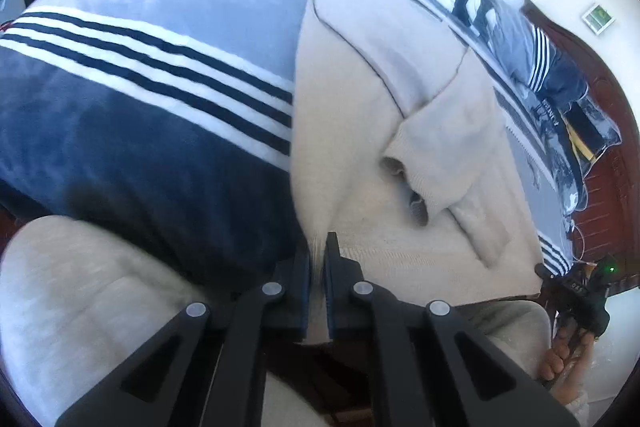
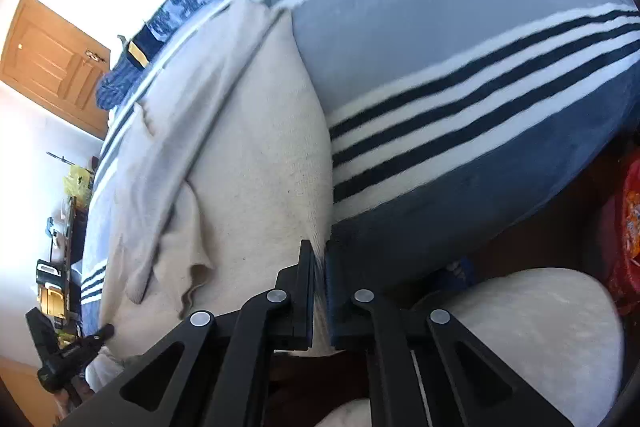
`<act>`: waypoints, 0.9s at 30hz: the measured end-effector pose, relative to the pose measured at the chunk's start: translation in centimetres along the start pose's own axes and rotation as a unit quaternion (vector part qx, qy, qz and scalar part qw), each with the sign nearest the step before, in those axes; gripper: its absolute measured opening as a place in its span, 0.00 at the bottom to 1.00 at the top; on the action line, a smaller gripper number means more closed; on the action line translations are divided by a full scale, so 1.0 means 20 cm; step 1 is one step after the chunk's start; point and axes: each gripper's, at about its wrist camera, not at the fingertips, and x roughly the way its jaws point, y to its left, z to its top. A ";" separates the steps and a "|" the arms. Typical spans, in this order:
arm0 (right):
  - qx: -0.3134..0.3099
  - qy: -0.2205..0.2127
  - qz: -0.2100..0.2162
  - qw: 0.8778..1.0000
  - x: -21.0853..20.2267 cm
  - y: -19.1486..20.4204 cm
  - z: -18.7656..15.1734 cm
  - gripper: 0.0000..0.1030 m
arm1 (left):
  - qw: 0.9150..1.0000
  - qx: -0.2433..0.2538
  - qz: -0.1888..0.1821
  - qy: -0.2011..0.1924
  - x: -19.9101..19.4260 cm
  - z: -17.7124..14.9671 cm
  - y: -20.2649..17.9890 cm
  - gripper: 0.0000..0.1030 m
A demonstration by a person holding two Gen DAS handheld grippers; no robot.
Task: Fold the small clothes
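Striped blanket [image 1: 140, 67] bears sweater [image 1: 400, 227], hem claw-pinched

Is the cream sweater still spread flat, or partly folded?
Partly folded: a sleeve lies across the sweater body, which rests on the blanket. Both grippers pinch its near hem.

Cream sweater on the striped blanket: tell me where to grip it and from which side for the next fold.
Grip the cream sweater at its near hem corners, coming from the near bed edge, angled downward. The left gripper and right gripper are each already shut on a corner there. The sleeve lies folded across the body, so lifting the hem should carry it over the blanket, probably evenly.
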 end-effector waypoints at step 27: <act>-0.057 -0.048 0.111 0.991 -0.30 0.29 0.04 0.64 | 0.992 0.072 0.030 -0.096 -0.30 0.09 -0.28 0.63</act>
